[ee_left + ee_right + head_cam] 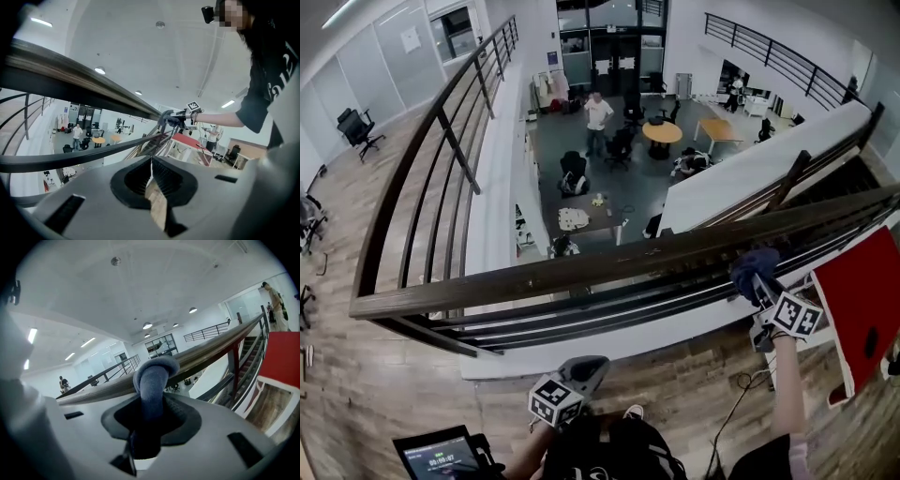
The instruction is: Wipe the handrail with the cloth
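Head view first. Shows a long dark brown wooden handrail (pixel 581 267) crossing the frame above an open atrium. Finds the right gripper (pixel 758 284) reached up to the handrail's right part, clamped on a bunched blue-grey cloth (pixel 755 264). Puts the cloth touching the handrail's top face, probably so that a slide along it can wipe the surface. Finds the left gripper (pixel 581 372) well below the handrail on the near side, apart from it and apparently idle while the other works.

Left gripper view next. Shows the left gripper (pixel 151 161) with jaws pressed together and nothing between them, only a sliver of floor visible through the slit. Looks up at the handrail (pixel 70 86) from underneath, well apart from it. Catches, further along the handrail, the cloth (pixel 165 117) bunched against it in the right gripper (pixel 174 120).

Right gripper view last. Shows the right gripper (pixel 150 411) closed on the cloth (pixel 152 378), a thick roll standing straight up out of the jaws. Sets the roll's rounded top against the handrail (pixel 211 352), just beyond the jaw tips. Suggests that gripping low on the roll leaves soft bulk free to meet the handrail and holds the hard jaws off it.
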`<state>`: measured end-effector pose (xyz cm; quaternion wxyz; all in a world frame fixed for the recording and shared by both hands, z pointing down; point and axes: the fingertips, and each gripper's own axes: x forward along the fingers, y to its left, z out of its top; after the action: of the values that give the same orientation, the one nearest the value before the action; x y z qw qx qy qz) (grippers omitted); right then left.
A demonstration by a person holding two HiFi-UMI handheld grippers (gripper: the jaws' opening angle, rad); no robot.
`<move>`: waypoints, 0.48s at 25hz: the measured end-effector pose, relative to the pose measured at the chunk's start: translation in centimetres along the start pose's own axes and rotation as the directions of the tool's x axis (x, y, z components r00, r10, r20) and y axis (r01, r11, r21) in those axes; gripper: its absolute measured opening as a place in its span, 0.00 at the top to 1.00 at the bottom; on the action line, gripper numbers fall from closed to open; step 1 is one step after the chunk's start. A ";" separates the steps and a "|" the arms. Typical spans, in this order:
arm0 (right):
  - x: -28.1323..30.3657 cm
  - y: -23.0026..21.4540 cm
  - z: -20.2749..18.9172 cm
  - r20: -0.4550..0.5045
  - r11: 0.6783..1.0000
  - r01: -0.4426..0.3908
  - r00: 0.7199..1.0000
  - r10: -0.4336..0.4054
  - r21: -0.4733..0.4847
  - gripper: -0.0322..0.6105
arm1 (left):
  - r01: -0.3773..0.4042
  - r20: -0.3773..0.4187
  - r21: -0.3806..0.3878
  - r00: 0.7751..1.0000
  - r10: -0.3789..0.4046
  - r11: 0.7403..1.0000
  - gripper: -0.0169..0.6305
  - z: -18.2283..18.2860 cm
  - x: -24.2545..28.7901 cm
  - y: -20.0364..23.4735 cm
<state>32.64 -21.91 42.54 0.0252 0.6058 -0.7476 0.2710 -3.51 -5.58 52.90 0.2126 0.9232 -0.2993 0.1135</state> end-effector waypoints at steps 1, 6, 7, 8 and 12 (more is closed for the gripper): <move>0.1 2.5 -1.5 -0.010 1.000 -0.016 1.000 0.016 0.005 0.79 | 0.001 -0.002 0.000 1.000 -0.001 1.000 0.97 -0.1 -1.3 0.6; 2.8 14.4 -9.8 -0.089 0.996 -0.087 0.992 0.085 -0.017 0.79 | 0.002 -0.010 0.000 1.000 -0.002 1.000 0.97 -0.9 -7.5 4.6; 3.6 16.5 -11.5 -0.109 0.995 -0.102 0.989 0.100 -0.017 0.79 | 0.001 -0.010 -0.001 1.000 -0.001 1.000 0.97 -1.2 -8.5 5.3; 4.3 18.4 -13.0 -0.127 0.993 -0.117 0.985 0.115 -0.013 0.79 | -0.002 -0.010 -0.001 1.000 0.002 1.000 0.97 -1.4 -9.4 6.1; 6.9 26.3 -18.2 -0.170 0.983 -0.182 0.968 0.185 0.032 0.79 | -0.021 0.007 -0.010 1.000 0.021 1.000 0.97 -2.0 -12.7 9.0</move>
<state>1.32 -16.99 50.69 0.0596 0.5086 -0.7932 0.3296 -19.15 -4.82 53.33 0.2150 0.9194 -0.3101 0.1110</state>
